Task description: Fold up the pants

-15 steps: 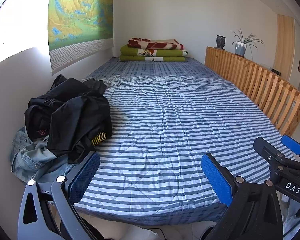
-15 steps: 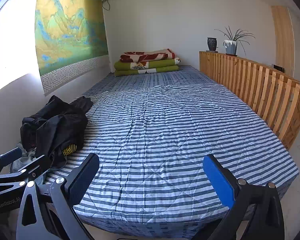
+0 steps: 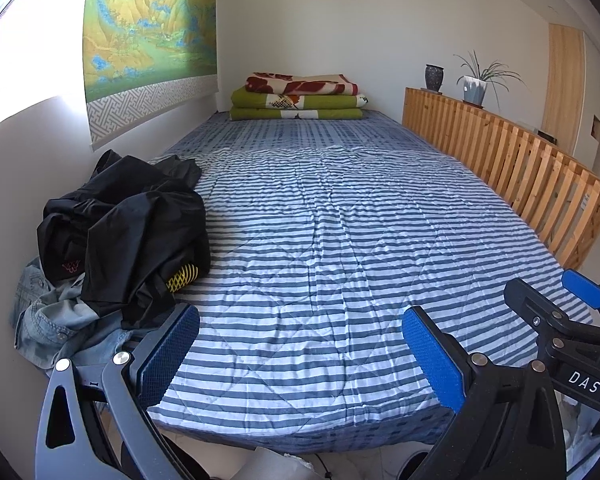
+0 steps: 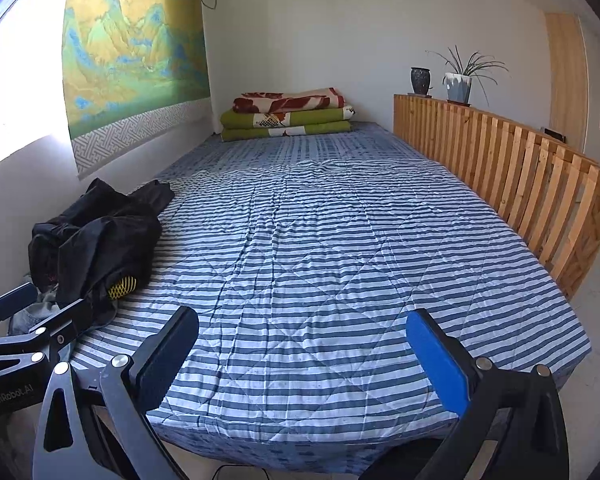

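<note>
On bed: black pants; denim left-view only.

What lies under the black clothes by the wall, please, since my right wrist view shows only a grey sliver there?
Observer: A light blue denim garment lies crumpled beneath the black clothes, on their near side.
Operator: Thank you. Does the black fabric carry any marking?
Observer: Yes, a small red logo shows low on its wall side.
Operator: Is the left tool holding anything?
Observer: No. The left tool is open and empty at the foot of the bed, just short of the pile.
</note>
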Tool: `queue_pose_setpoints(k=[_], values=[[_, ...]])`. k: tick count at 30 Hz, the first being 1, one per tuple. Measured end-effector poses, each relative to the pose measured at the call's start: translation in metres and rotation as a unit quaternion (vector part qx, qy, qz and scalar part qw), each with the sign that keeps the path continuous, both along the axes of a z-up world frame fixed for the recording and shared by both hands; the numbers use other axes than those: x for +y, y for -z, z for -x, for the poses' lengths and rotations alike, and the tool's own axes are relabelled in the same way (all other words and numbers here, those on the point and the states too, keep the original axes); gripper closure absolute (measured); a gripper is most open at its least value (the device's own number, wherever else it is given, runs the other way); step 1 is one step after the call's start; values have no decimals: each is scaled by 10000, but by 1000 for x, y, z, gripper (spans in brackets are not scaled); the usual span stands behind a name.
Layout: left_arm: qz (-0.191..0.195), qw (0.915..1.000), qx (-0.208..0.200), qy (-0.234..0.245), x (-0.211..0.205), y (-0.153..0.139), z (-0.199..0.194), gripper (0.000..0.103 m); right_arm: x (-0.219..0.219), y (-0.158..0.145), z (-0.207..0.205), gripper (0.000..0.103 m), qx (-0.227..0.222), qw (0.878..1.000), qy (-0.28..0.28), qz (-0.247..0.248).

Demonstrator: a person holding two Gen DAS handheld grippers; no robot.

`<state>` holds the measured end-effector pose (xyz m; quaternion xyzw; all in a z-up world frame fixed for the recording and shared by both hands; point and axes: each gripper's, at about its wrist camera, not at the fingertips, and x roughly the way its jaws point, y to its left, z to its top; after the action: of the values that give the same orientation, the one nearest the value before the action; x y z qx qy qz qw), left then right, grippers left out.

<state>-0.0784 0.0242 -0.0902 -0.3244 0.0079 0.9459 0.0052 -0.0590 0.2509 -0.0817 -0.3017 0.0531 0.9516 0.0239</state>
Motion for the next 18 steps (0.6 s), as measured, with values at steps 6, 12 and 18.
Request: queue_pose_setpoints(k=[6,12,18], values=[[-69,10000,7,-19,-7,-1,1,0,-3,2,2,1,-4,10000,27,-91],[-127,9999,17,-67,-15,-1,3,0,-13,3,5,1,-69,9998,-22,-182],[-179,9998,-34,-110,-21,2,5,0,-19,2,5,1,-36,9994,5,-334]])
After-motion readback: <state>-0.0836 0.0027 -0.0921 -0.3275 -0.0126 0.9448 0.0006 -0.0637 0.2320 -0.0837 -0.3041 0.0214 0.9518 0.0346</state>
